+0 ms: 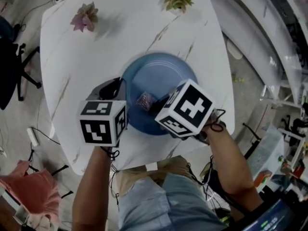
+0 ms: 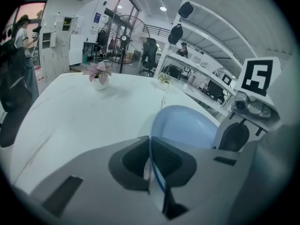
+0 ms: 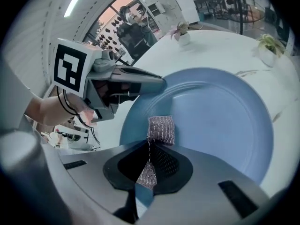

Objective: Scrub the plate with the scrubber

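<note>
Nearest, at lower left of the head view: left gripper (image 2: 152, 162), jaws clenched on the rim of the plate (image 1: 159, 73) and pinning its near-left edge. Its own view shows the blue rim running straight between the two pads. Whether that edge is lifted off the table (image 1: 134, 28) or lies flat, cannot tell. Plate sits at frame centre on the white table, blue, with its inner face bare: no suds, water or food marks show in any view. Scrubber (image 3: 161, 129), a small metallic mesh pad, is on the near-left part of the plate's inner face, just right of the left gripper's tip, and appears to touch the surface. Right gripper (image 3: 149, 165), right of centre, has its jaws closed on the scrubber's tail, the pad sticking out ahead of them. Far edge of the table: pink plant (image 1: 85, 17) upper left, green plant (image 1: 178, 0) upper right, both well apart from the work. Judgement: both grasps are made and the pad is set on the plate, so scrubbing is at hand or under way. No view shows how much is done; the middle and the far and right rim look unreached by the pad.
</note>
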Action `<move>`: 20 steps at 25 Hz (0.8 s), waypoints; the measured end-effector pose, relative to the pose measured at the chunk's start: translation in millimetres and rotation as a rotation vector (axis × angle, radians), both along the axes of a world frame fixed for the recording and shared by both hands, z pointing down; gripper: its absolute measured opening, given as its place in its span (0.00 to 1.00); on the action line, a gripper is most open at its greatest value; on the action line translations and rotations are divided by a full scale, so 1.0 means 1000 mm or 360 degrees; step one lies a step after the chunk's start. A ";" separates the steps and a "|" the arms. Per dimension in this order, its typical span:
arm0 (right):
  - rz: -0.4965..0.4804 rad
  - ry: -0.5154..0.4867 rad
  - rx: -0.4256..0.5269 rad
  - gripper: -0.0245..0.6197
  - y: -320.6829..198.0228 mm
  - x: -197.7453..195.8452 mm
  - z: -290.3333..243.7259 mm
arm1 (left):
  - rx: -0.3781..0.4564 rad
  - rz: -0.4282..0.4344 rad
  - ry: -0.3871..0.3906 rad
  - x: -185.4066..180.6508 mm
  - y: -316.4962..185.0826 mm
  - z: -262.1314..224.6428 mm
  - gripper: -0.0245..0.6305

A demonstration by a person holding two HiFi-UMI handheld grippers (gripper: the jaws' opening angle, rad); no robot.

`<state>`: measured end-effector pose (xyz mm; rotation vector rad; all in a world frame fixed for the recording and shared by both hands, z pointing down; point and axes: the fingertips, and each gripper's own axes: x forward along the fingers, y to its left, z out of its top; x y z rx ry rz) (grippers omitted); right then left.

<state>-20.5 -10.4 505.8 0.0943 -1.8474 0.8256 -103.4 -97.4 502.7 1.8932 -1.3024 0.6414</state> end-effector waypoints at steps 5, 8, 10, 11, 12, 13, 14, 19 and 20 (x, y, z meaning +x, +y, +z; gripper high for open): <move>0.0083 0.0078 0.0044 0.10 -0.003 0.032 0.001 | 0.0002 0.0017 -0.0011 -0.001 0.000 0.000 0.07; 0.0153 0.0122 0.0083 0.10 -0.016 0.053 0.001 | 0.0000 0.0014 -0.0017 0.000 0.001 0.000 0.07; 0.0201 0.0145 0.0116 0.10 -0.029 0.064 0.001 | -0.0002 0.0011 -0.0020 0.000 0.002 0.000 0.07; 0.0224 0.0152 0.0132 0.10 -0.035 0.067 0.001 | -0.0004 0.0009 -0.0018 0.000 0.002 -0.001 0.07; 0.0245 0.0156 0.0145 0.10 -0.042 0.070 0.001 | -0.0005 0.0008 -0.0015 0.001 0.003 -0.001 0.07; 0.0264 0.0157 0.0157 0.10 -0.049 0.072 0.000 | -0.0006 0.0007 -0.0014 0.001 0.003 -0.001 0.07; 0.0279 0.0156 0.0168 0.10 -0.055 0.073 0.000 | -0.0007 0.0006 -0.0015 0.001 0.002 -0.001 0.07; 0.0284 0.0130 0.0201 0.10 -0.082 0.065 0.000 | -0.0009 0.0001 -0.0013 0.002 0.002 -0.001 0.07; 0.0274 0.0125 0.0206 0.10 -0.086 0.061 0.000 | -0.0010 0.0001 -0.0011 0.002 0.002 -0.001 0.07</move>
